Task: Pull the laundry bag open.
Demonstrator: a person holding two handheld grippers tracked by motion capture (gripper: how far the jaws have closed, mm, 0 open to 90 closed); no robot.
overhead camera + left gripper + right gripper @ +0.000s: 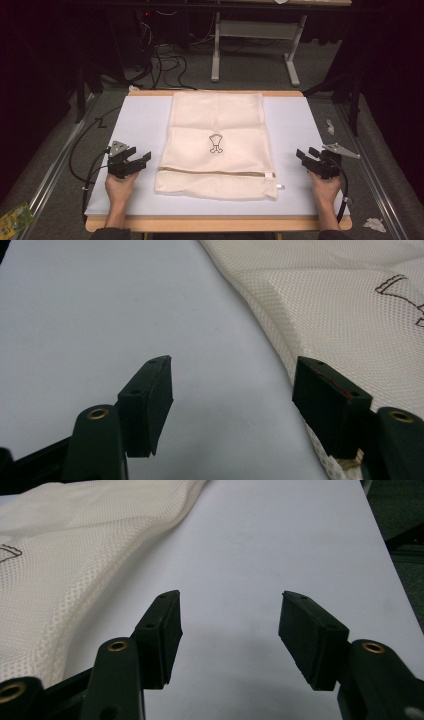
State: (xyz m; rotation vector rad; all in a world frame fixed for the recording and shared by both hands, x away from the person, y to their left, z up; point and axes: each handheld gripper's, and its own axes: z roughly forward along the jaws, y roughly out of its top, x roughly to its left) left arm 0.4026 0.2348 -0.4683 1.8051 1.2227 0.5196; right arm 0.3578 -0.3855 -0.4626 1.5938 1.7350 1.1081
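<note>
A cream mesh laundry bag (216, 142) lies flat in the middle of the white table (140, 120), with a small dark outline print on it and a zipper (215, 172) running across near its front edge. My left gripper (141, 161) hovers just left of the bag's front left side, jaws open with nothing between them. In the left gripper view the bag's mesh edge (280, 340) runs close by the right jaw. My right gripper (303, 156) is a little right of the bag, open and empty above bare table (235, 580); the bag (65, 570) lies to its left.
The table has a wooden rim (215, 224) at the front. Grey floor surrounds it, with cables (165, 65) and a metal stand (255, 45) behind, crumpled paper (374, 224) at the right and a green packet (14, 217) at the lower left.
</note>
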